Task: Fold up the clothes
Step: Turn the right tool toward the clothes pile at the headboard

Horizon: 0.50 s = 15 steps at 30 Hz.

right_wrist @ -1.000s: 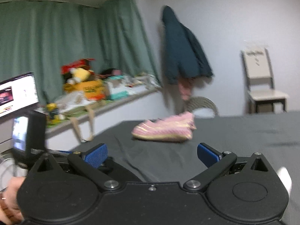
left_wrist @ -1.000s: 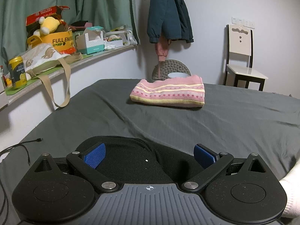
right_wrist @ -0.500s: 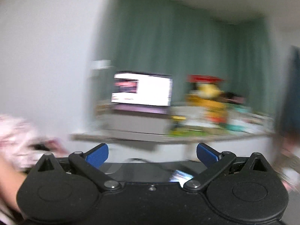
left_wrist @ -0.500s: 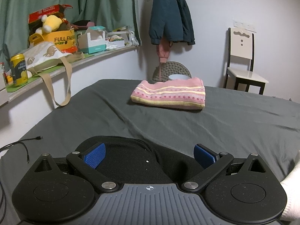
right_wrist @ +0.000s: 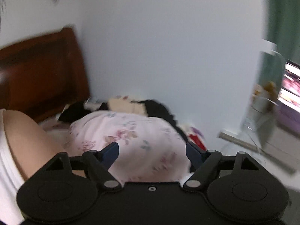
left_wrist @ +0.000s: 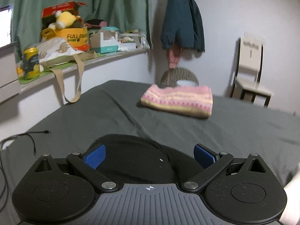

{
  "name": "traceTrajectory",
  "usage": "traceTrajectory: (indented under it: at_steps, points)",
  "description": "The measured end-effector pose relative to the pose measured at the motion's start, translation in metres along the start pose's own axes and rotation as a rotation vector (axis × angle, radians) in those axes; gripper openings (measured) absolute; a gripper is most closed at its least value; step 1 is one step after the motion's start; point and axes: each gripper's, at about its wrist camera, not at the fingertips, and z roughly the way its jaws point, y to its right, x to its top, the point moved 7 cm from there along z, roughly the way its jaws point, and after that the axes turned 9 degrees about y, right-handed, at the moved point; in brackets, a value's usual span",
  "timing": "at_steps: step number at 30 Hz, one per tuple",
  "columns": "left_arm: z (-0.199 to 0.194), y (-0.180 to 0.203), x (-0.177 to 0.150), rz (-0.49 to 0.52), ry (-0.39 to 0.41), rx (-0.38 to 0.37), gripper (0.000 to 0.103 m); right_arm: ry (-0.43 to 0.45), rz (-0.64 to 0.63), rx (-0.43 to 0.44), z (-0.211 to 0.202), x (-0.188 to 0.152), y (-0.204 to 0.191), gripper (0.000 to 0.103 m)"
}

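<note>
1. The left gripper [left_wrist: 149, 156] hangs low over the bed [left_wrist: 243, 131], its blue pads [left_wrist: 94, 155] spread wide with nothing between them.
2. Just under and ahead of those fingers lies a black garment [left_wrist: 136, 159], bunched on the grey sheet.
3. To its left a thin black cable [left_wrist: 28, 136] trails across the sheet.
4. Farther up the bed, well apart from the black garment, sits a folded pink striped sweater [left_wrist: 178, 100], flat and squared off.
5. Beyond it a chair [left_wrist: 251, 71] stands by the wall, a dark jacket [left_wrist: 181, 16] hangs above, and a shelf [left_wrist: 75, 65] on the left carries a can [left_wrist: 31, 62], a tote bag [left_wrist: 61, 50] and boxes before a green curtain [left_wrist: 116, 5].
6. The right gripper [right_wrist: 151, 152] points another way, jaws also wide and empty; this view is blurred.
7. Just ahead of its fingers is a pink floral fabric [right_wrist: 131, 136], mounded up, with the person's bare arm [right_wrist: 31, 142] at the left.
8. Behind the mound lies a pile of dark and pale clothes [right_wrist: 135, 106], then a brown headboard [right_wrist: 43, 71] and a lit screen [right_wrist: 290, 88] at the far right.
</note>
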Motion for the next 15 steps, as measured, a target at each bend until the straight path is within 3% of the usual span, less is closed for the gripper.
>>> traceTrajectory:
  at_steps: [6,11,15]
  points:
    - [-0.03,-0.054,0.043,0.026,0.068,0.171,0.101,-0.068,-0.028,0.094,0.031,0.029,-0.032,0.076]
    - [-0.06,-0.124,0.075,-0.034,0.082,0.334,0.101,-0.148,-0.045,0.127,0.081,0.047,-0.037,0.072]
    - [-0.077,-0.182,0.085,-0.118,0.079,0.369,0.101,-0.214,-0.079,0.153,0.139,0.054,-0.025,0.068]
